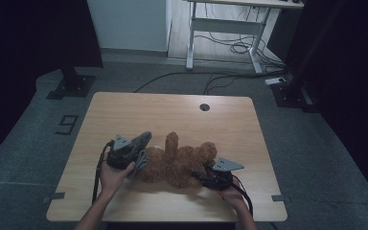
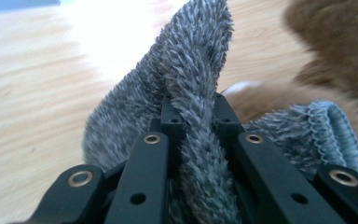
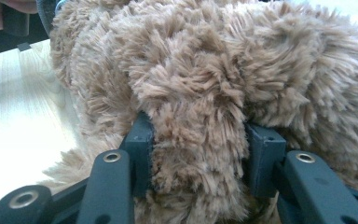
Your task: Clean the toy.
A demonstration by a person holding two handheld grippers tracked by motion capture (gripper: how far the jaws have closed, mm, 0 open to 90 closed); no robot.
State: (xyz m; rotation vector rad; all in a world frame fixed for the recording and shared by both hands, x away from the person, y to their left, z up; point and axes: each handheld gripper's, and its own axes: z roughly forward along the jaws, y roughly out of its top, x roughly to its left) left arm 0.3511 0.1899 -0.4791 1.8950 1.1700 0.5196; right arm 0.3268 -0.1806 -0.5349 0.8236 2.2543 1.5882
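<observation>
Pinching a grey fuzzy sock [image 2: 186,93], the left gripper [image 1: 133,152] is kept at centre-left, probably for dressing the teddy bear [image 1: 179,163], whose limb is clamped by the right gripper [image 1: 210,176].

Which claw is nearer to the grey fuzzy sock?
Left. The left claw is clamped on the grey fuzzy sock at the teddy bear's left end; the right claw grips the bear's fur at the far end.

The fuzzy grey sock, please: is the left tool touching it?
Touching: the left gripper view shows the left tool clamped on a fold of the fuzzy grey sock.
</observation>
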